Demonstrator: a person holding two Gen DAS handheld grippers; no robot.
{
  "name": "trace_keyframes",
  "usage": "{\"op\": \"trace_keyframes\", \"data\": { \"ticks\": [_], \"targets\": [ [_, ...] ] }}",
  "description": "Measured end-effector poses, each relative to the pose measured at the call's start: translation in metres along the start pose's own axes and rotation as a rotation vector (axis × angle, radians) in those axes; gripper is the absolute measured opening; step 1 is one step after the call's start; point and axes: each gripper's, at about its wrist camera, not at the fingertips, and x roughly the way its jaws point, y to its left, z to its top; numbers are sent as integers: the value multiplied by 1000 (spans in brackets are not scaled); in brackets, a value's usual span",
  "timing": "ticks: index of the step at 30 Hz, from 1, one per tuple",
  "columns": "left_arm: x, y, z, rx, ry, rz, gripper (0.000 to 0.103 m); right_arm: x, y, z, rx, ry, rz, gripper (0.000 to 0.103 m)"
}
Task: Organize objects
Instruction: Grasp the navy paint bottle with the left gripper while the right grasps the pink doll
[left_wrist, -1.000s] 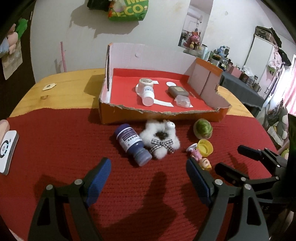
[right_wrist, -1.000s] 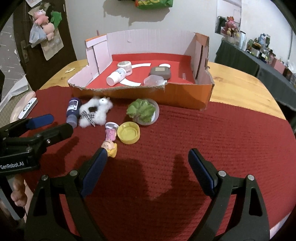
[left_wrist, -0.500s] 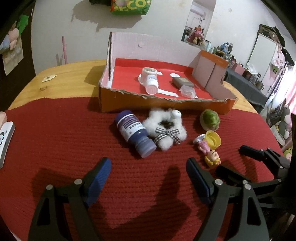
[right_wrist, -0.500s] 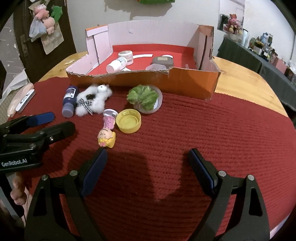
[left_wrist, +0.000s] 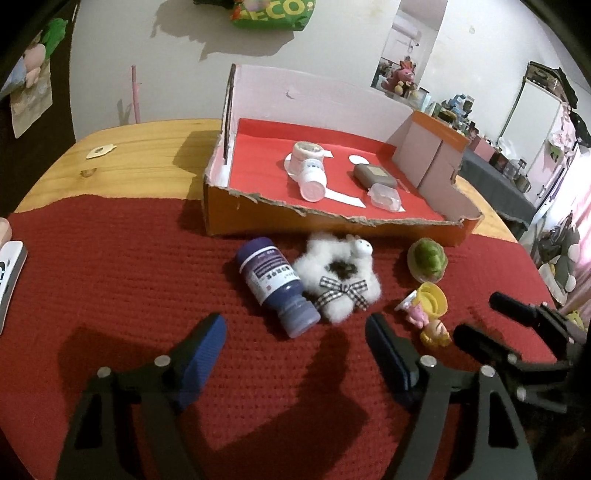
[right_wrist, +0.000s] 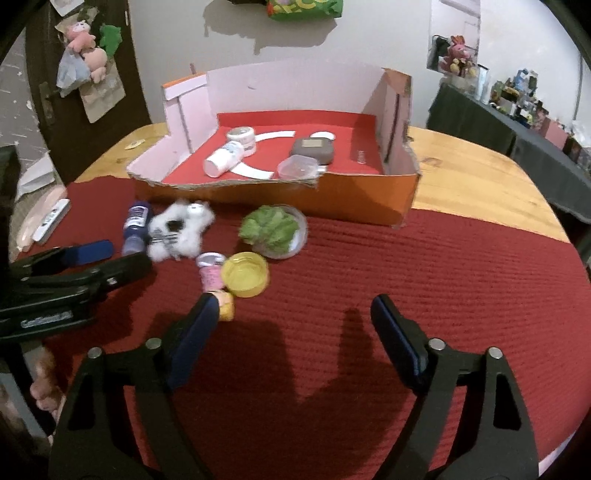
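Cardboard box (left_wrist: 236, 218), frame centre, already contains four small items. Remaining on the red mat (left_wrist: 110, 295), lower centre: purple bottle (left_wrist: 275, 286), fluffy toy (left_wrist: 338, 282), lettuce dish (right_wrist: 275, 230), yellow cap (right_wrist: 245, 275), doll figure (left_wrist: 428, 321). Left claw (left_wrist: 295, 347) and right claw (right_wrist: 291, 325) have just been closing slightly, wide apart, nothing between them

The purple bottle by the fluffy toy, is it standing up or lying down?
Lying down. The purple bottle rests on its side on the red mat, cap towards the camera, touching the fluffy toy.
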Motion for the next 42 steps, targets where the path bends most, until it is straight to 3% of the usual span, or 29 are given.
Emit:
{"op": "trace_keyframes", "data": {
  "ticks": [5,17,23,27,42],
  "targets": [
    [2,4,4,-18,3,-6,61,12,18,-6,-29,45,69,56],
    [0,20,7,-75,4,-30,29,23,35,1,-57,29,97,49],
    [7,13,9,-54,1,3,26,26,41,1,-106,5,31,33],
    [6,14,7,-58,2,1,23,24,36,1,-82,6,41,22],
    [-14,16,6,-63,-56,15,23,5,32,7,-28,-28,115,21]
  ]
}}
